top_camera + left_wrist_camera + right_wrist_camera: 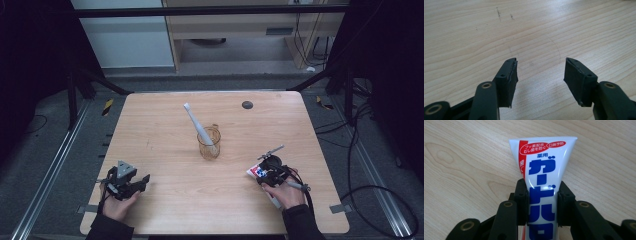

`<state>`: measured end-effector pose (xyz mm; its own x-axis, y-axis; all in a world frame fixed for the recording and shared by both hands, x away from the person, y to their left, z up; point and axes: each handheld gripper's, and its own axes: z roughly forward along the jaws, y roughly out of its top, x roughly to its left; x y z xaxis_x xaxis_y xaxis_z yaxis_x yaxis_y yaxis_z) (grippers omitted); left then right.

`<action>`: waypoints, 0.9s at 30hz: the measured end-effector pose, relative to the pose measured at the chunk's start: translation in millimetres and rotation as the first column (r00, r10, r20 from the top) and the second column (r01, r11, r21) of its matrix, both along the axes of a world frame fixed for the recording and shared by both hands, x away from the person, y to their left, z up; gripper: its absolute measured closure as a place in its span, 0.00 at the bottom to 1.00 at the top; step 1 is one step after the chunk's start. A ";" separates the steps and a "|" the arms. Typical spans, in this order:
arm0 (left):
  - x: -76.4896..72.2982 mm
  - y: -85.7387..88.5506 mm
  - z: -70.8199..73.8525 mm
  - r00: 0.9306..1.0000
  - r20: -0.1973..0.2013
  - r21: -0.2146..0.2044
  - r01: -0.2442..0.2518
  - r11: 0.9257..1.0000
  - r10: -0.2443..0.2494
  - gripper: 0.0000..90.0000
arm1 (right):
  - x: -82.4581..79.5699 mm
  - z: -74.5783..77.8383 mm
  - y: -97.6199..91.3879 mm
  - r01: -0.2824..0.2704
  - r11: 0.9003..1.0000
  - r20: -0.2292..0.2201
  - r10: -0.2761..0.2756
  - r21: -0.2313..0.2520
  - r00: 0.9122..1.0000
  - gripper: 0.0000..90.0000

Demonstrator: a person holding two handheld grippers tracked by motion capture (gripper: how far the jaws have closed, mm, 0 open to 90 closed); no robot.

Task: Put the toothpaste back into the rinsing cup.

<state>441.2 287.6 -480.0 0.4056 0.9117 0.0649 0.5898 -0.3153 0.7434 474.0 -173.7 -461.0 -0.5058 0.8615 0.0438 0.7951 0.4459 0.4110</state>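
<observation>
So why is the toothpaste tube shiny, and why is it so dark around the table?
Right gripper view: the toothpaste tube is glossy, so room light leaves soft white glare patches on it, and the print stays sharp. High view: light falls on the table, while the floor and corners stay dim and a bit grainy. Left gripper view: pale sheen on the wood, with soft shadow under the left tool.

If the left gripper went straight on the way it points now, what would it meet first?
Probably nothing: the open left gripper points across bare table. The cup seems off that line, though depth is unclear.
</observation>
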 end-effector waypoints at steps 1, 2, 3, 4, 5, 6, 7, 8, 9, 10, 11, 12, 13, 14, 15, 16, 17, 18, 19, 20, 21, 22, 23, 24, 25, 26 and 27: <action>0.1 0.1 -0.1 1.000 -0.001 -0.001 0.000 1.000 0.000 0.48 | -0.5 1.4 -0.9 -0.005 1.000 0.009 0.005 0.008 1.000 0.76; 0.1 0.1 -0.1 1.000 -0.001 -0.001 0.000 1.000 0.000 0.48 | -1.1 3.2 -1.5 -0.002 1.000 0.017 0.002 0.018 1.000 0.76; 0.0 0.1 -0.1 1.000 -0.001 0.000 0.001 1.000 -0.001 0.48 | -1.6 5.1 -2.2 0.001 1.000 0.026 -0.001 0.027 1.000 0.76; 0.0 0.0 0.1 1.000 0.000 -0.001 0.001 1.000 -0.001 0.48 | -2.1 7.5 -3.1 0.001 0.999 0.034 -0.002 0.041 0.999 0.77; 0.1 0.0 0.2 1.000 0.000 -0.001 0.001 1.000 -0.001 0.48 | -2.8 10.3 -4.4 0.000 0.998 0.053 -0.003 0.059 0.999 0.77; 0.1 0.0 0.2 1.000 0.000 -0.002 0.001 1.000 -0.001 0.48 | -3.2 12.3 -5.3 0.002 0.998 0.063 -0.006 0.068 0.998 0.77; 0.1 -0.1 0.1 1.000 -0.001 -0.002 0.000 1.000 0.000 0.48 | -4.0 14.8 -6.1 0.006 0.997 0.077 -0.012 0.080 0.997 0.77; 0.1 -0.2 0.1 1.000 -0.001 -0.001 0.000 1.000 0.000 0.48 | -4.7 17.2 -7.4 0.007 0.995 0.093 -0.016 0.096 0.996 0.77; 0.1 -0.3 0.1 1.000 -0.001 -0.001 0.000 1.000 0.000 0.48 | -5.7 20.3 -8.5 0.017 0.993 0.111 -0.030 0.118 0.993 0.77; 0.2 -0.4 0.2 1.000 0.000 0.000 0.001 1.000 -0.001 0.48 | -6.2 22.1 -9.5 0.017 0.991 0.122 -0.033 0.130 0.992 0.77; 0.2 -0.5 0.1 1.000 0.000 0.000 0.000 1.000 0.000 0.48 | -6.6 24.4 -10.8 0.017 0.990 0.140 -0.036 0.140 0.990 0.77; 0.3 -0.4 0.1 1.000 0.000 0.000 0.000 1.000 0.000 0.48 | -7.2 26.8 -11.6 0.018 0.988 0.156 -0.042 0.152 0.987 0.77; 0.5 -0.4 0.0 1.000 0.000 0.000 0.000 1.000 0.000 0.48 | -8.0 29.2 -12.2 0.018 0.986 0.173 -0.047 0.165 0.984 0.77; 0.8 -0.4 -0.2 1.000 -0.001 0.000 -0.001 1.000 0.001 0.48 | -8.9 31.4 -12.5 0.019 0.985 0.192 -0.053 0.173 0.980 0.77; 1.0 -0.4 -0.5 1.000 -0.003 0.001 0.000 1.000 0.000 0.48 | -9.6 33.6 -12.5 0.018 0.983 0.209 -0.057 0.184 0.976 0.77; 1.2 -0.5 -0.7 1.000 -0.003 0.001 -0.001 1.000 0.001 0.48 | -10.2 35.8 -12.7 0.018 0.981 0.222 -0.062 0.194 0.973 0.77; 1.3 -0.6 -0.9 1.000 -0.004 0.002 -0.003 1.000 0.003 0.48 | -10.0 37.9 -13.1 0.013 0.978 0.238 -0.063 0.207 0.969 0.77; 1.4 -0.7 -0.9 1.000 -0.004 0.002 -0.004 1.000 0.004 0.48 | -9.9 42.0 -13.0 0.015 0.973 0.255 -0.074 0.229 0.964 0.77; 1.3 -0.7 -0.8 1.000 -0.004 0.003 -0.005 1.000 0.005 0.48 | -9.7 43.8 -12.9 0.013 0.972 0.266 -0.077 0.236 0.961 0.77; 1.1 -0.5 -0.6 1.000 -0.002 0.005 -0.007 1.000 0.007 0.48 | -9.5 45.1 -12.9 0.011 0.970 0.272 -0.079 0.241 0.959 0.77; 0.9 -0.3 -0.3 1.000 0.001 0.005 -0.008 1.000 0.008 0.48 | -9.1 47.7 -12.5 0.011 0.968 0.282 -0.084 0.252 0.956 0.77; 1.0 0.0 -0.1 1.000 0.002 0.004 -0.011 1.000 0.011 0.48 | -8.4 50.4 -12.4 0.007 0.965 0.292 -0.086 0.262 0.953 0.77; 1.1 0.1 -0.2 1.000 0.001 0.004 -0.012 1.000 0.012 0.48 | -7.4 53.1 -12.3 0.004 0.962 0.304 -0.090 0.273 0.948 0.77; 1.1 0.2 -0.3 1.000 0.001 0.004 -0.012 1.000 0.012 0.48 | -6.5 55.9 -12.3 0.002 0.959 0.314 -0.095 0.284 0.945 0.77; 1.0 0.1 -0.3 1.000 0.000 0.004 -0.011 1.000 0.011 0.48 | -5.3 58.6 -12.0 0.001 0.954 0.323 -0.103 0.300 0.941 0.77; 0.9 0.0 -0.3 1.000 0.001 0.004 -0.011 1.000 0.011 0.48 | -3.7 61.3 -11.7 -0.002 0.952 0.334 -0.106 0.307 0.937 0.77; 0.9 0.1 -0.1 1.000 0.002 0.004 -0.012 1.000 0.012 0.48 | -2.5 64.0 -10.4 -0.004 0.951 0.347 -0.109 0.310 0.931 0.77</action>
